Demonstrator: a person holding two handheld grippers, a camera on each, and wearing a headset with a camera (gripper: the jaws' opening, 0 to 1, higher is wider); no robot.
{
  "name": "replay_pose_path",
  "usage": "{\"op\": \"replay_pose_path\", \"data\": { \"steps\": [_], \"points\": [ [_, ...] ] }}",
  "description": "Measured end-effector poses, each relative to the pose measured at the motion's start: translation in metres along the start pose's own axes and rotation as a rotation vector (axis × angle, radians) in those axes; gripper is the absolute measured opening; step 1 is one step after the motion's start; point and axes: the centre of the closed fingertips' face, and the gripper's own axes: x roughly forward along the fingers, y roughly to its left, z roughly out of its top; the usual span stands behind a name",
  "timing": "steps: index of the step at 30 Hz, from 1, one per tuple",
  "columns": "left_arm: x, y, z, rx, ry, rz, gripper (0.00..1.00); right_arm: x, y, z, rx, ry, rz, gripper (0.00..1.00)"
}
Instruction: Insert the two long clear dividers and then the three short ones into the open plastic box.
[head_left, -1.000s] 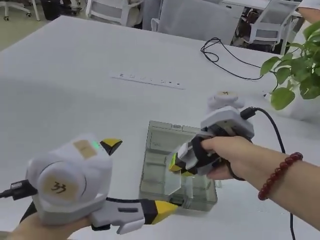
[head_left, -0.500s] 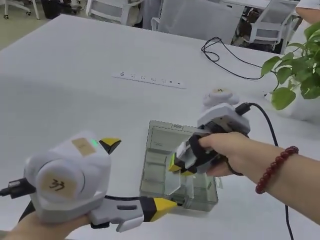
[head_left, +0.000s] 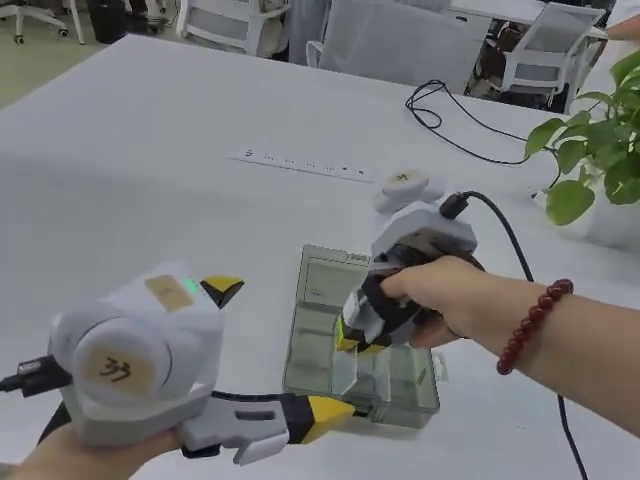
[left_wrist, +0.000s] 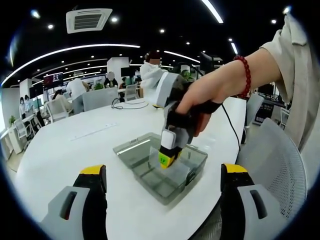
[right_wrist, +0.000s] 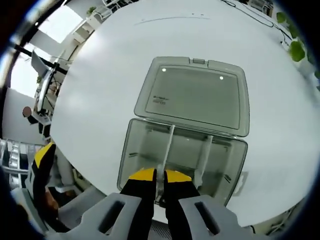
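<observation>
Between my right gripper's (right_wrist: 156, 175) jaws, pinched tight on its top edge, a clear divider (right_wrist: 167, 145) stands upright inside the open plastic box (right_wrist: 126, 150). A second divider (right_wrist: 206, 150) stands just right of those jaws. My left gripper (left_wrist: 162, 169) hangs with jaws spread wide, the box ahead of it and apart.

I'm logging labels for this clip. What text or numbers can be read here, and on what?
"33": sticker on the back of the left gripper.
Print on the box lid: too small to read.
Mark on the right gripper, shut on a divider: blurred.
Power strip markings: too small.
</observation>
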Motion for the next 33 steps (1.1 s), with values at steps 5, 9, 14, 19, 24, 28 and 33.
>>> {"op": "replay_pose_path", "data": {
  "steps": [5,9,14,19,24,28,33],
  "points": [
    [0.001,-0.001,0.001,0.000,-0.002,-0.002,0.97,0.001,-0.001,0.000,-0.046,0.009,-0.039,0.07],
    [0.000,-0.001,0.001,-0.001,0.000,0.002,0.97,0.005,0.001,0.000,-0.082,0.014,-0.069,0.07],
    [0.000,0.000,0.001,-0.004,0.002,0.008,0.97,0.008,0.001,-0.001,-0.110,0.010,-0.096,0.07],
    [-0.001,0.000,0.002,-0.010,-0.006,0.009,0.97,0.013,-0.003,-0.002,-0.087,-0.002,-0.097,0.07],
    [-0.002,0.001,0.001,-0.009,-0.002,0.016,0.96,0.015,-0.002,-0.002,-0.089,-0.010,-0.102,0.07],
    [-0.002,0.002,0.000,-0.010,0.000,0.022,0.96,0.019,-0.004,-0.002,-0.076,-0.017,-0.100,0.07],
    [-0.003,0.005,-0.001,-0.016,0.001,0.034,0.96,0.021,-0.003,-0.003,-0.068,-0.028,-0.108,0.07]
  ]
}}
